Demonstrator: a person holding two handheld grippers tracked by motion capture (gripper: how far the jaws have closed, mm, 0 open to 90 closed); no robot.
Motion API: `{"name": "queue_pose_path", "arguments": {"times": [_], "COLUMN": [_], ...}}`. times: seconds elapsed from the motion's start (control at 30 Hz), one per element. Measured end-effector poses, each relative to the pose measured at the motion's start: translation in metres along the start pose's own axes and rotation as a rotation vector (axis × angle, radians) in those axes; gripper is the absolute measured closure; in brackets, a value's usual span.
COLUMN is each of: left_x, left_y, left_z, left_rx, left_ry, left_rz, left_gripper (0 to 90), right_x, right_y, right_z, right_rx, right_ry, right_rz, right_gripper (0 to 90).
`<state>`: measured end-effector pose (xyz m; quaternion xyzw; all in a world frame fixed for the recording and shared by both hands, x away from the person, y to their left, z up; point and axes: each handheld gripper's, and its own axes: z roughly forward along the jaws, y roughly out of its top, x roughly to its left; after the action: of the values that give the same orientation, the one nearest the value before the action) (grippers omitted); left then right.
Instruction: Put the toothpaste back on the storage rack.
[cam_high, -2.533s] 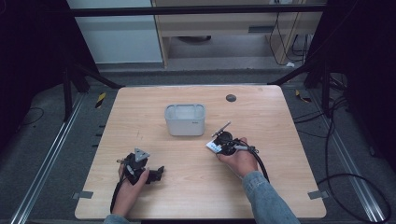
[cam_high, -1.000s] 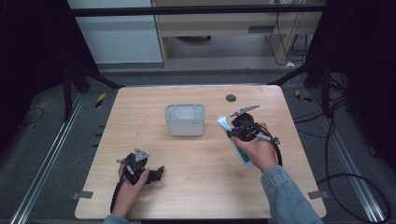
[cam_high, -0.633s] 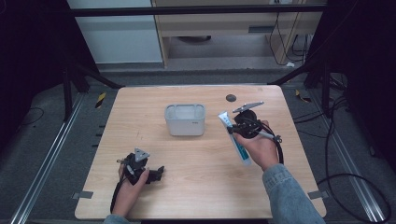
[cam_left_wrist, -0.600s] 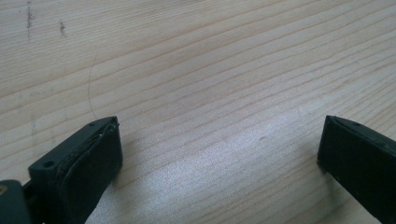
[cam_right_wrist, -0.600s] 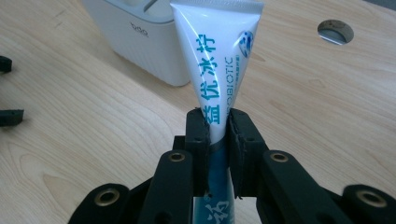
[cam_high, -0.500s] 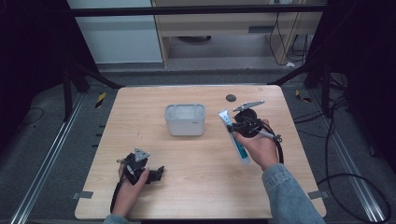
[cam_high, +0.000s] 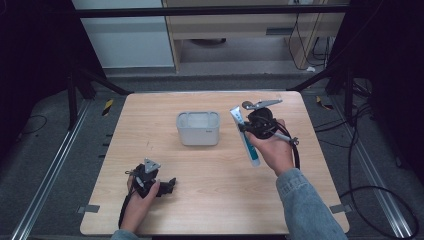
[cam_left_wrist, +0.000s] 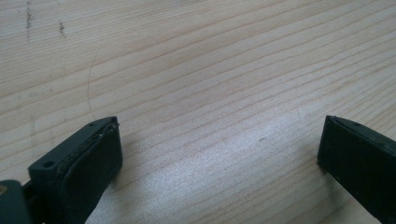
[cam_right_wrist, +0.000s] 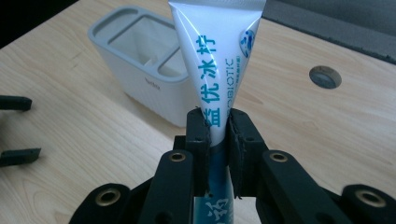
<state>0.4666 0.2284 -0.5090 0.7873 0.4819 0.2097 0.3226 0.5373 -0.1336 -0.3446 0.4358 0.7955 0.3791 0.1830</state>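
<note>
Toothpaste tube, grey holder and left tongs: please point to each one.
toothpaste tube (cam_right_wrist: 217, 56), right gripper view, its printed white body.
grey holder (cam_high: 198, 134), high view, its front wall.
left tongs (cam_left_wrist: 219, 163), left gripper view, midway between its tips.

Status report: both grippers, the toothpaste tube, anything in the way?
Right gripper shut on toothpaste tube, beside holder. Left gripper open, empty, on table. Path clear.

A wooden table with a pale, straight-grained top carries the scene. Directly on it sits a light grey holder with open compartments, standing upright just left of the right claw and well apart from the left claw, beyond it toward the far edge. The left claw rests low on the tabletop near the front edge. A small round grommet is set into the tabletop beyond the right claw.
</note>
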Motion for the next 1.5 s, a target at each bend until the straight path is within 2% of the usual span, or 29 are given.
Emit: {"name": "queue_pose_path", "arguments": {"times": [0.4,0.63,1.0,1.37,1.5], "left_x": [-0.001,-0.001,-0.001,-0.002,-0.002], "left_y": [0.000,0.000,0.000,0.000,0.000], "left_z": [0.000,0.000,0.000,0.000,0.000], "left_rx": [-0.005,-0.005,-0.005,0.000,0.000], "left_ry": [0.000,0.000,0.000,0.000,-0.001], "left_rz": [0.002,0.002,0.001,0.002,0.002], "left_gripper": [0.0,0.0,0.0,0.0,0.0], "right_x": [0.012,0.022,0.033,0.039,0.041], "right_y": [0.039,0.058,0.090,0.115,0.121], "right_z": [0.001,0.004,0.009,0.022,0.027], "right_rx": [-0.108,-0.154,-0.215,-0.261,-0.270], "right_ry": [0.022,0.032,0.027,0.015,0.005], "right_rz": [0.000,-0.019,-0.036,-0.024,-0.035], "right_gripper": [79.8,79.8,79.8,79.7,79.7]}}
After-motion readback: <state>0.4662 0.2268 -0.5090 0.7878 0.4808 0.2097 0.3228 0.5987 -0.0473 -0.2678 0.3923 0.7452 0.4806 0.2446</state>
